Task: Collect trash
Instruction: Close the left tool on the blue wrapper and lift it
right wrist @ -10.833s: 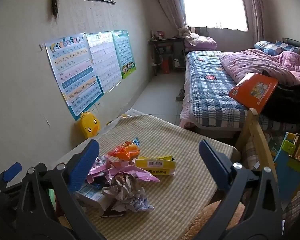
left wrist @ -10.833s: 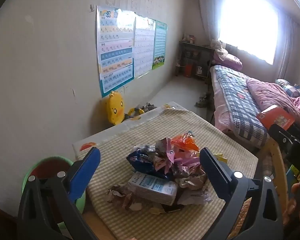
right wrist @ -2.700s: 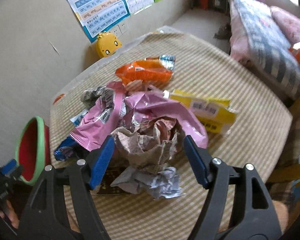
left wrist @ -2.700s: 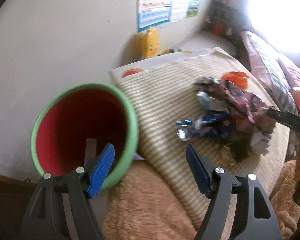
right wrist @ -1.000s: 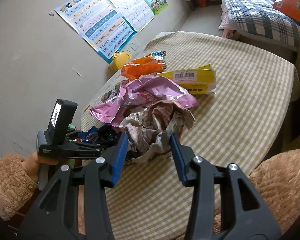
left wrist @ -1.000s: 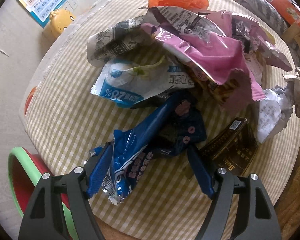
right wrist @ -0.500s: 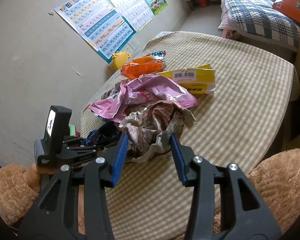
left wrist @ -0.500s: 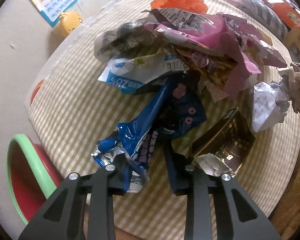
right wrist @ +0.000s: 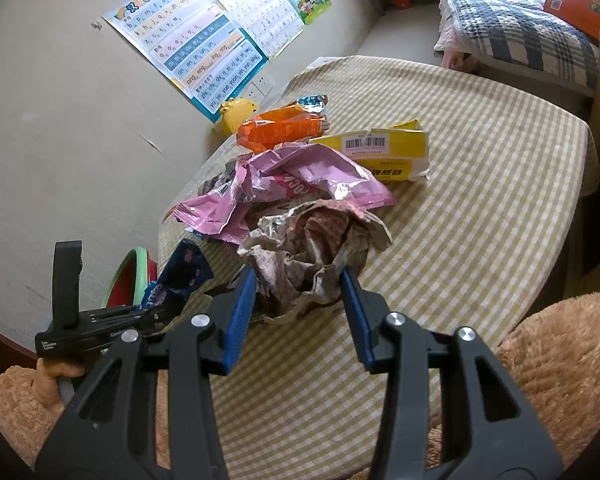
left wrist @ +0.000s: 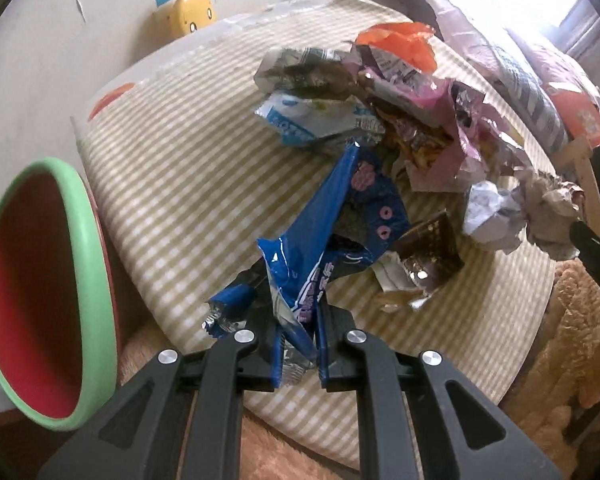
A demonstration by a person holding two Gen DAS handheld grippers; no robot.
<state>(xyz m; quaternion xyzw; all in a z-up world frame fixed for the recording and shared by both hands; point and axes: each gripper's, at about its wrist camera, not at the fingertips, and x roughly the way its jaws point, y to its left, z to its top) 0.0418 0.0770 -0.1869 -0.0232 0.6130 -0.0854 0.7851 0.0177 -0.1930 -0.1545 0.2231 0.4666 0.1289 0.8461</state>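
Blue wrapper [left wrist: 320, 248], crinkled foil, pink ring prints, pinched by left gripper [left wrist: 298, 344]

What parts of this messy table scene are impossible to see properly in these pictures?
- Bin: bottom cut off by the left wrist view's edge.
- Dark wrapper: print too small.
- Blue wrapper: lower end hidden between the left hand-held gripper fingers.
- Bed: washed out by window glare.

— How's the left gripper [left wrist: 298, 344]?
— Jaws pinched together, tilted steeply down.
— The right gripper [right wrist: 298, 304]?
— Jaws partly apart, angled down; a fuzzy sleeve [right wrist: 12, 412] behind the left one.
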